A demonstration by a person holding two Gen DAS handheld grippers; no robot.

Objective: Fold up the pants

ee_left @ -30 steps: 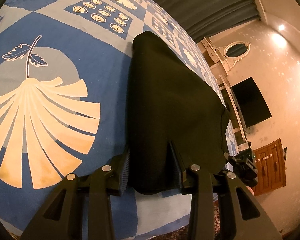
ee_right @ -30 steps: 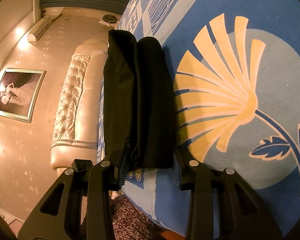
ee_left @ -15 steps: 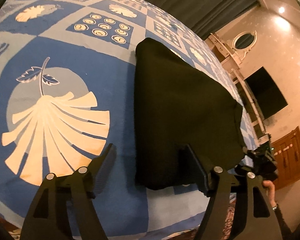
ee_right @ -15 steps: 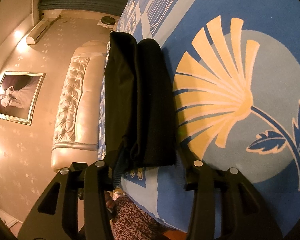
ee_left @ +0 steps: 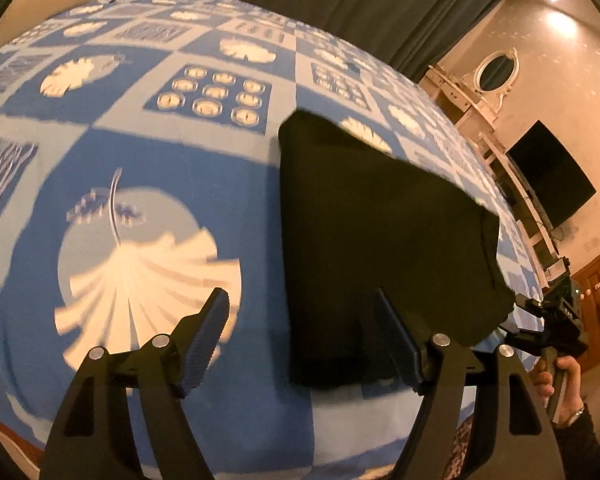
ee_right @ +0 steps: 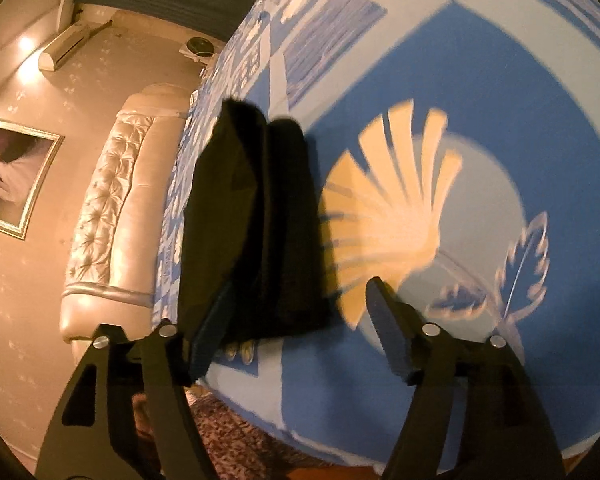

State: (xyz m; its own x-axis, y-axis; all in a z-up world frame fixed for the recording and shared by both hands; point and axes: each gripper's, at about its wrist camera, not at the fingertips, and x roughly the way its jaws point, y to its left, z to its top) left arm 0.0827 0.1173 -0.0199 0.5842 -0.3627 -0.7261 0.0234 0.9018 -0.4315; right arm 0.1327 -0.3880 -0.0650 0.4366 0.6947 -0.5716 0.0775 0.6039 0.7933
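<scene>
Lying folded on the bed (ee_left: 148, 168): one pair of black pants (ee_left: 380, 240). Hovering just above it, two grippers, left (ee_left: 304, 340) and right (ee_right: 296, 320); right jaws opening wider, left apart, gripping nothing.

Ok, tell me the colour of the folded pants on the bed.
Black, plain, no visible pattern. The folded pants show best in the left wrist view.

Blue patterned bedspread (ee_left: 204, 168) covers bed. Dark curtain (ee_left: 360, 4), wall television (ee_left: 550, 184), oval mirror (ee_left: 495, 70), tufted headboard (ee_right: 104, 216), framed picture (ee_right: 8, 176) present.
</scene>
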